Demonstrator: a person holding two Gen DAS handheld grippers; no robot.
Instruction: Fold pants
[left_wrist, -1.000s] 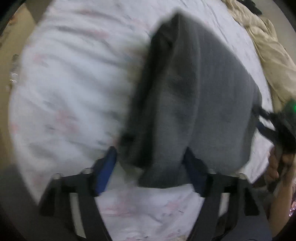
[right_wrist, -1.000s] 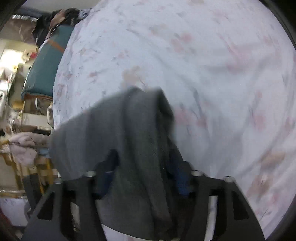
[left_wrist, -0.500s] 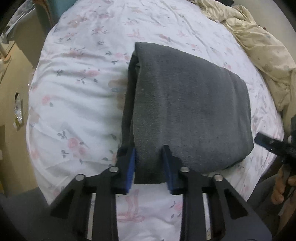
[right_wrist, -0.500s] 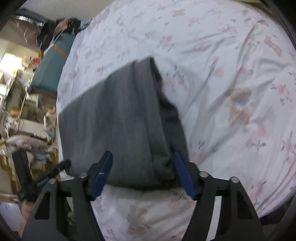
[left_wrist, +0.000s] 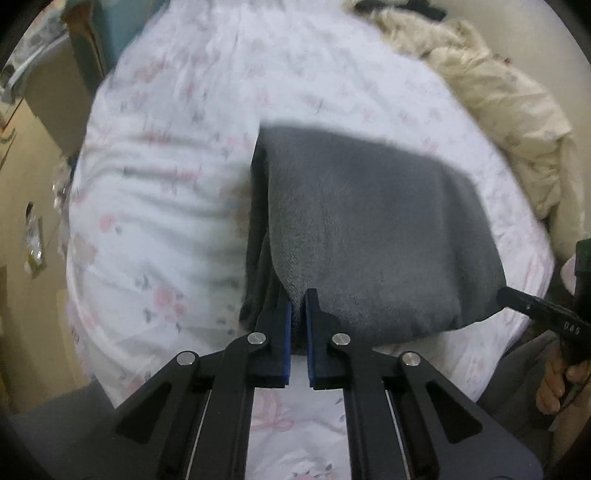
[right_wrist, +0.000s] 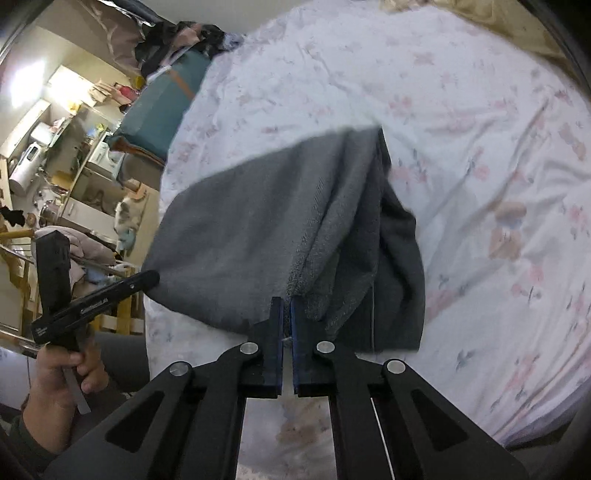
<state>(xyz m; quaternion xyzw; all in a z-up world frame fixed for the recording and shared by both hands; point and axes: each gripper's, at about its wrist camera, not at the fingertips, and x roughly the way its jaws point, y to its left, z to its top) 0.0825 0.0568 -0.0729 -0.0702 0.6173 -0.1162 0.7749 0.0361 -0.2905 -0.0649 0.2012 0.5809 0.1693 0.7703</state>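
Pants (left_wrist: 369, 229), grey and fleecy, lie folded into a thick block mid-frame on the flowered sheet (left_wrist: 166, 206), just beyond both tongs; long axis runs left to right; the left gripper (left_wrist: 298, 314) and right gripper (right_wrist: 287, 317) each pinch a near-edge corner, clamped closed on cloth

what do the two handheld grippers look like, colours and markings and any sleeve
Both the left gripper and right gripper are black, with angular linkage arms, silver round pivot pins and blue pads on the fingers. White lettering marks each body. A dark sleeve covers one wrist.
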